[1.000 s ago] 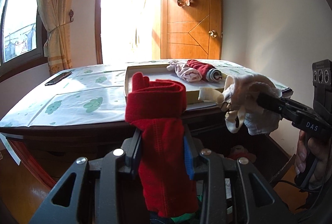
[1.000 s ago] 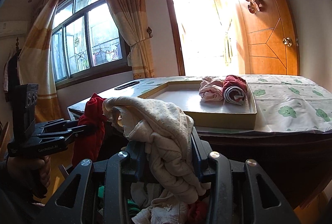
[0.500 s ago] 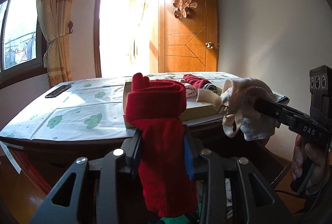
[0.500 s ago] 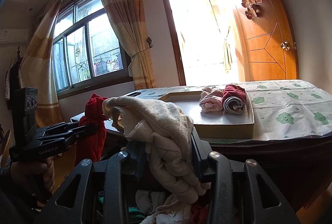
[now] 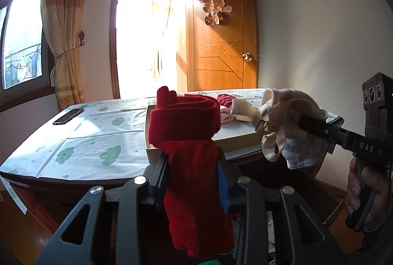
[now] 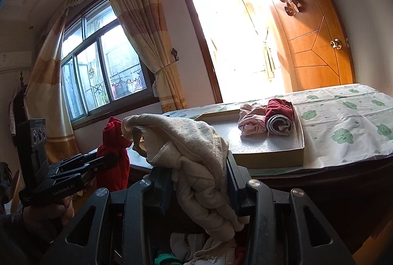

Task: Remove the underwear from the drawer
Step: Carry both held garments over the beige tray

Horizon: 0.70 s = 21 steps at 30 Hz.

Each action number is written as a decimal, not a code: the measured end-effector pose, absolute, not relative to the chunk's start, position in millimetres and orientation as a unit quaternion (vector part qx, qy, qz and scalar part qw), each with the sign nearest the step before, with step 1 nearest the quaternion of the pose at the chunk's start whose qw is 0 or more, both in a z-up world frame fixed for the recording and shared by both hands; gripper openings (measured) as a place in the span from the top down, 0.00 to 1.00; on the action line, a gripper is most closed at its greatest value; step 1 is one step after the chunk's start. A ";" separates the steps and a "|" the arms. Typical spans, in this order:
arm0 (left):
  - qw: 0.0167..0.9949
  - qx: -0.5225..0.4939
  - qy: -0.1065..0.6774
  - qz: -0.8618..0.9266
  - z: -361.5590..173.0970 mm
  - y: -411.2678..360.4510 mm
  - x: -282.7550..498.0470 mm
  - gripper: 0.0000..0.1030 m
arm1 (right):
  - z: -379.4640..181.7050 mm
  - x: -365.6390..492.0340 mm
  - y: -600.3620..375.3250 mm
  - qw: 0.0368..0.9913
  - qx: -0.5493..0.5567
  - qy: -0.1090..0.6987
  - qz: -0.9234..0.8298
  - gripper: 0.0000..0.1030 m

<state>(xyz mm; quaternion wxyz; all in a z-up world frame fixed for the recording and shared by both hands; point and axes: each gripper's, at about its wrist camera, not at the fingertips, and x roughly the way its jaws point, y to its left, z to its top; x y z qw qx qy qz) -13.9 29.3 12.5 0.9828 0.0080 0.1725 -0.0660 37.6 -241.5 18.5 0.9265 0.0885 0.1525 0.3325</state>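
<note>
My left gripper (image 5: 191,166) is shut on a red underwear (image 5: 189,122) that folds over above its fingers and hangs below them. At the right of the left wrist view, my right gripper (image 5: 302,122) is shut on a cream underwear (image 5: 289,117), in front of the table edge. The right wrist view shows the cream underwear (image 6: 186,142) bunched between the right gripper (image 6: 199,171) fingers. To the left there, the left gripper (image 6: 108,159) holds the red underwear (image 6: 114,157). More clothes (image 6: 196,247) lie in the drawer below.
A shallow box (image 6: 270,159) on the cloud-print tablecloth (image 6: 343,122) holds a pink roll (image 6: 253,120) and a red roll (image 6: 280,115). A phone (image 5: 68,116) lies at the table's far left. A wooden door (image 5: 221,44) stands open behind. A hand (image 5: 363,188) grips the right handle.
Both views have tipped upward a little, so the table top sits lower and flatter in the picture. Each gripper keeps hold of its underwear.
</note>
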 end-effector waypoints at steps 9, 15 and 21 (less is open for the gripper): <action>0.983 0.013 0.174 -0.061 21.1 29.6 0.5 0.68 | 27.2 53.2 -242.0 0.925 0.110 0.166 0.324 0.61; 0.981 0.023 0.182 -0.065 29.3 27.8 15.4 0.68 | 32.2 68.7 -242.8 0.918 0.137 0.185 0.324 0.61; 0.981 0.033 0.180 -0.064 45.9 29.0 36.5 0.68 | 47.4 91.6 -238.7 0.917 0.146 0.193 0.316 0.61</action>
